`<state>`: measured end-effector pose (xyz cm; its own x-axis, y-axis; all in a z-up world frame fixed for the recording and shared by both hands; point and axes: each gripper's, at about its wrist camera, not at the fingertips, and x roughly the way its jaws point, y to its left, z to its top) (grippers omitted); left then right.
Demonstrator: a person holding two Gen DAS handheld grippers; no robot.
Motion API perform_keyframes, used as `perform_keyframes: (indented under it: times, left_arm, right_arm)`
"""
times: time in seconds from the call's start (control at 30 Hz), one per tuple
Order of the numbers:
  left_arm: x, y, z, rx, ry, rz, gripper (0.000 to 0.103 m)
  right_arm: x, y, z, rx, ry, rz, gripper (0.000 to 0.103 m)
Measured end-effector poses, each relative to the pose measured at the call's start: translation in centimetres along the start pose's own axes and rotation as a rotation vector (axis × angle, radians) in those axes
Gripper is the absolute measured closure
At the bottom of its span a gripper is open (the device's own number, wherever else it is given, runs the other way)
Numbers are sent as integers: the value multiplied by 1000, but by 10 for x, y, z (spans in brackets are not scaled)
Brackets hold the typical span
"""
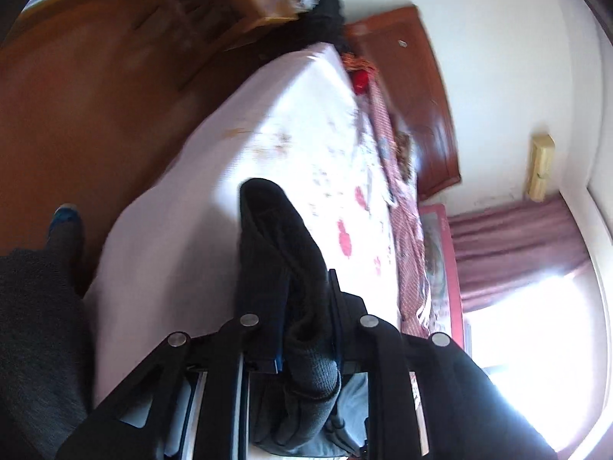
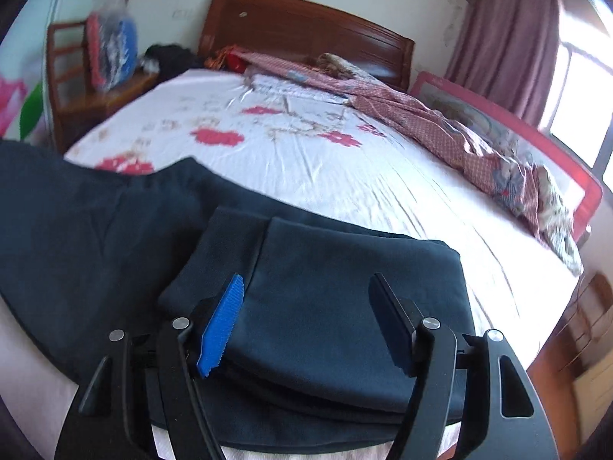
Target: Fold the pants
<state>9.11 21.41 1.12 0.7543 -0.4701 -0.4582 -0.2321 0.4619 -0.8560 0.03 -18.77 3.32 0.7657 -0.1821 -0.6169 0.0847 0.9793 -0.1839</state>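
Observation:
The dark navy pants [image 2: 318, 280] lie on the white floral bedsheet [image 2: 306, 153] at the near edge of the bed, one end folded over in layers. My right gripper [image 2: 306, 295] is open just above the folded end, jaws wide apart, blue pad [image 2: 222, 326] on the left finger. In the tilted, blurred left wrist view my left gripper [image 1: 302, 306] is shut on a bunched part of the pants [image 1: 276, 237], which hangs lifted above the sheet [image 1: 268, 134].
A crumpled pink quilt [image 2: 440, 115] lies along the bed's far and right side by a red bed rail [image 2: 536, 145]. A wooden headboard [image 2: 306, 27], a wooden chair with a bag [image 2: 99, 61], curtains [image 2: 509, 38] and a bright window surround the bed.

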Motion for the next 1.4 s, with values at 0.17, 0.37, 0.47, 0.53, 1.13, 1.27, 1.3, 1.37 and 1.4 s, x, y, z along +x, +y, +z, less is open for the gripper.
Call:
perform_keyframes:
  times: [0.17, 0.37, 0.47, 0.53, 1.13, 1.27, 1.3, 1.37, 1.4]
  left_arm:
    - [25, -92, -21, 182, 84, -130, 87]
    - [78, -194, -88, 416, 263, -257, 87]
    - [118, -225, -138, 501, 376, -281, 87]
    - [144, -237, -178, 555, 455, -297, 87]
    - [115, -205, -245, 883, 698, -184, 6]
    - [94, -164, -157, 882, 486, -22, 5]
    - [89, -149, -141, 851, 451, 5, 5]
    - [81, -123, -117, 760, 406, 50, 5]
    - [79, -110, -114, 714, 398, 53, 5]
  right_arm:
    - [-18, -66, -8, 226, 19, 9, 36]
    - [-27, -141, -45, 493, 65, -10, 36]
    - [-32, -165, -70, 575, 81, -34, 36]
    - [-33, -180, -85, 617, 95, -49, 36]
    - [2, -189, -101, 1100, 153, 496, 24]
    - [26, -163, -77, 1050, 218, 464, 24]
    - [33, -158, -73, 1046, 248, 440, 24]
    - [43, -150, -69, 1025, 301, 376, 24]
    - [46, -145, -67, 1011, 313, 357, 24]
